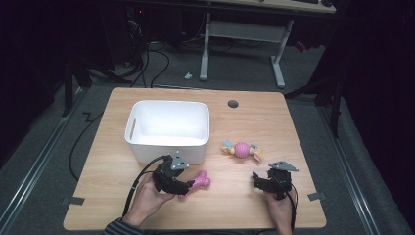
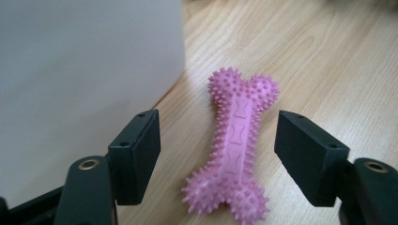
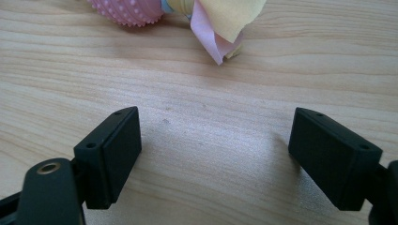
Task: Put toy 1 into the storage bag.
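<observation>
A pink spiky bone toy (image 1: 199, 183) (image 2: 237, 145) lies flat on the wooden table (image 1: 254, 122), just in front of a white bin (image 1: 166, 149). My left gripper (image 1: 185, 187) (image 2: 218, 124) stands open with one jaw on each side of the bone's shaft, and a gap shows between each pad and the toy. A pink ball toy with cloth ends (image 1: 241, 149) (image 3: 129, 11) lies right of the bin. My right gripper (image 1: 258, 182) (image 3: 213, 126) is open over bare wood, short of that toy, with nothing between its jaws.
The bin's white wall (image 2: 84, 70) rises close beside my left gripper's left jaw. A round cable hole (image 1: 233, 104) sits near the table's far edge. Beyond the table stand desk legs and cables on a grey floor.
</observation>
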